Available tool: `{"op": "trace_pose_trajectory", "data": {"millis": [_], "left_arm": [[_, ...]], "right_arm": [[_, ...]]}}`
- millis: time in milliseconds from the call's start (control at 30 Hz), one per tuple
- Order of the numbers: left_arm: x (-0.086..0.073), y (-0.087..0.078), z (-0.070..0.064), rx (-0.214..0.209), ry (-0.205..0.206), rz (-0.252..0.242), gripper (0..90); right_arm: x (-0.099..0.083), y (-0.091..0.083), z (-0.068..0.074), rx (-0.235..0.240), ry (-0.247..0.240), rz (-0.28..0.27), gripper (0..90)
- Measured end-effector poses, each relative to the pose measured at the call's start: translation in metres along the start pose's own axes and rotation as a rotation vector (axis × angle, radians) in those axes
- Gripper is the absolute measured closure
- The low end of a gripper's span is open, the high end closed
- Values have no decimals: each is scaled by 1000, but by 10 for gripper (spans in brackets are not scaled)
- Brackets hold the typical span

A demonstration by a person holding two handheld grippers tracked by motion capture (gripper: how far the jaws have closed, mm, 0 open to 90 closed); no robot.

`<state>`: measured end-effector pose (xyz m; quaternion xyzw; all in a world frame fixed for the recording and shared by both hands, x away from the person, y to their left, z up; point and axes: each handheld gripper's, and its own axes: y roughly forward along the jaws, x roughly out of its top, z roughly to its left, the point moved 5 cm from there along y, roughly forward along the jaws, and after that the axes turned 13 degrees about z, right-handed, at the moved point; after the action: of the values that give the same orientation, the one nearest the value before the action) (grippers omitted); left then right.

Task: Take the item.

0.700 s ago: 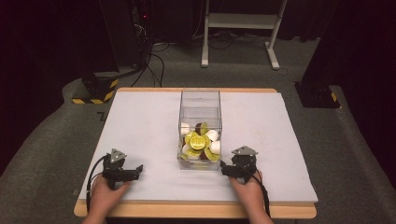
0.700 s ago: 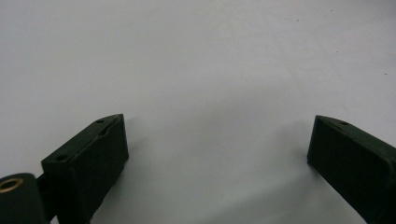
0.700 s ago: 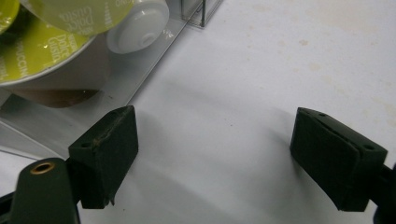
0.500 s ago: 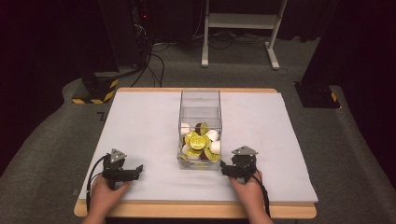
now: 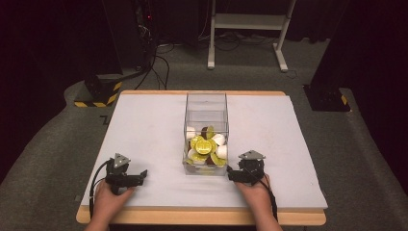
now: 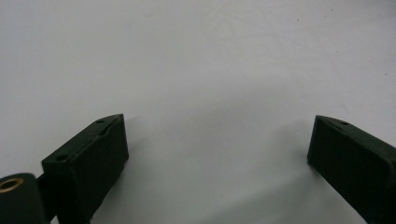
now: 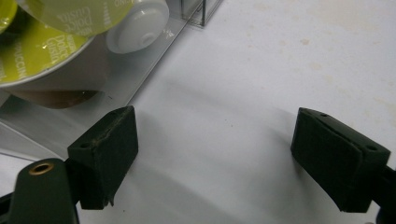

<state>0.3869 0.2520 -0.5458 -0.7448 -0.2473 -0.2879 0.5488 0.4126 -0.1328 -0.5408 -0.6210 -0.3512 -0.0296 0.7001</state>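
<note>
A clear plastic box (image 5: 206, 108) stands in the middle of the white table, holding several coffee capsules (image 5: 204, 145) with yellow-green, white and brown faces. My left gripper (image 5: 138, 178) rests on the table near the front left, jaws wide apart over bare white surface (image 6: 215, 140). My right gripper (image 5: 232, 174) lies just right of the box's front corner, open (image 7: 215, 149) with nothing between its jaws. Its left jaw sits close beside the box wall (image 7: 140, 70), through which green capsule lids (image 7: 42, 51) and a white capsule (image 7: 137, 23) show.
The white table top (image 5: 144, 125) has a wooden front edge (image 5: 202, 217). Beyond the table lie a grey floor, black cables (image 5: 159, 62), a white stand (image 5: 245, 29) and yellow-black striped blocks (image 5: 96, 96).
</note>
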Motion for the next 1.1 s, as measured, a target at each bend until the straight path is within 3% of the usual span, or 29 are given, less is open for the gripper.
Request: {"op": "trace_pose_trajectory", "data": {"millis": [400,533,800,1100], "left_arm": [[0,0,0,-3,-3,1,51],[0,0,0,-4,-6,1,51],[0,0,0,0,1,3,52],[1,0,-1,-4,-9,-2,52]], "right_arm": [[0,0,0,0,-4,-4,146],[0,-1,2,-32,-17,-9,148],[0,-2,2,-34,-26,-5,143],[1,-7,-1,21,-18,-17,199]]}}
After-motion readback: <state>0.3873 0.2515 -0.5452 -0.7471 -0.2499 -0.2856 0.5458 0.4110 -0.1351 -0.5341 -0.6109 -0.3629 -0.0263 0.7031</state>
